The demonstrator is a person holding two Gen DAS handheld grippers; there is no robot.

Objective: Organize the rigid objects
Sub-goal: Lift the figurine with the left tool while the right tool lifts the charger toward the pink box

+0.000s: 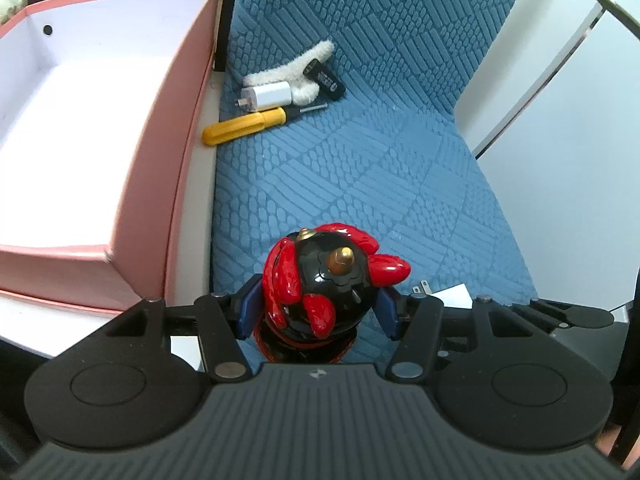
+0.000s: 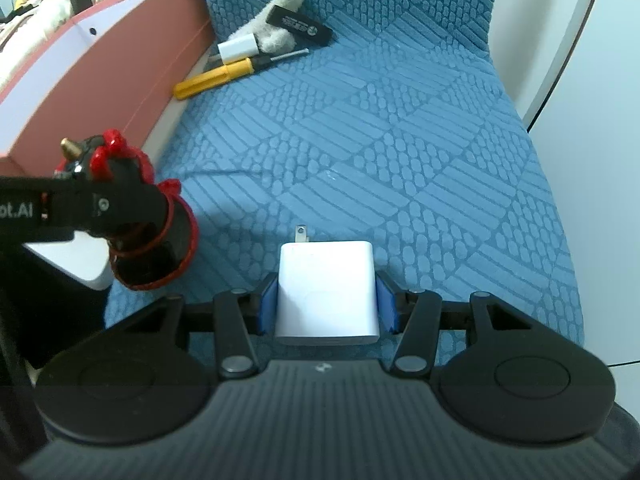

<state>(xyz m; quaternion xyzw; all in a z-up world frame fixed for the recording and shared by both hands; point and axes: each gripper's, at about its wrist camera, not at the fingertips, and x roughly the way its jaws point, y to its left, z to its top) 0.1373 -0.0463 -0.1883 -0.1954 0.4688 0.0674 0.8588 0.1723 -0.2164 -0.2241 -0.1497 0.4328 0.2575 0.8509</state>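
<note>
Pick-up step: left claw (image 1: 318, 312) is clamped on the figurine (image 1: 320, 284), right claw (image 2: 328, 306) on the charger (image 2: 327, 294). Next, carry both toward the box (image 1: 160, 184) at ten o'clock.

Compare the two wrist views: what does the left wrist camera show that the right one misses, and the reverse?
Only the left wrist view shows the pink box's white inside and the left gripper clamping the red-and-black figurine from above. Only the right wrist view shows the right gripper closed on the large white charger. Both show the yellow screwdriver, small white plug, black stick and blue cushion.
</note>
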